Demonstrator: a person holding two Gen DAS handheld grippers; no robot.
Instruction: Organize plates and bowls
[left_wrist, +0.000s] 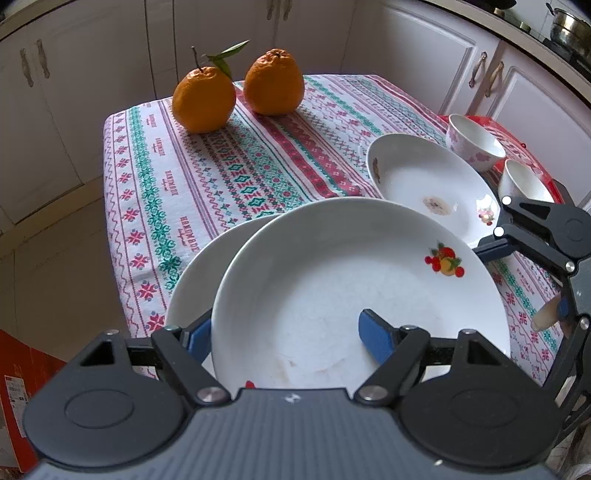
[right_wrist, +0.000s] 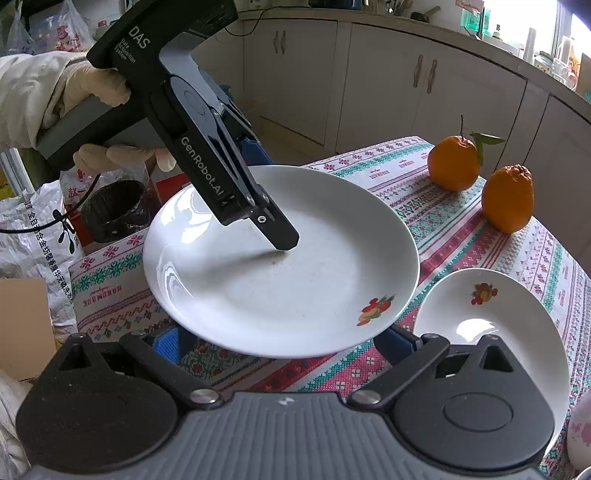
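Observation:
My left gripper (left_wrist: 288, 336) is shut on the near rim of a white plate with a fruit print (left_wrist: 354, 291), one pad inside, one under; it holds it tilted just above a second white plate (left_wrist: 199, 273). In the right wrist view the same held plate (right_wrist: 295, 280) sits above the tablecloth, with the left gripper (right_wrist: 273, 236) clamped on its far rim. My right gripper (right_wrist: 284, 343) is open, its blue pads under the plate's near edge. A third plate with a stain (left_wrist: 428, 181) lies to the right; it also shows in the right wrist view (right_wrist: 491, 325).
Two oranges (left_wrist: 236, 92) stand at the table's far side on the patterned tablecloth (left_wrist: 229, 173). Two small floral bowls (left_wrist: 474, 142) sit on a red surface at the right. White cabinets surround the table. Bags and boxes (right_wrist: 33, 229) stand off the table's left.

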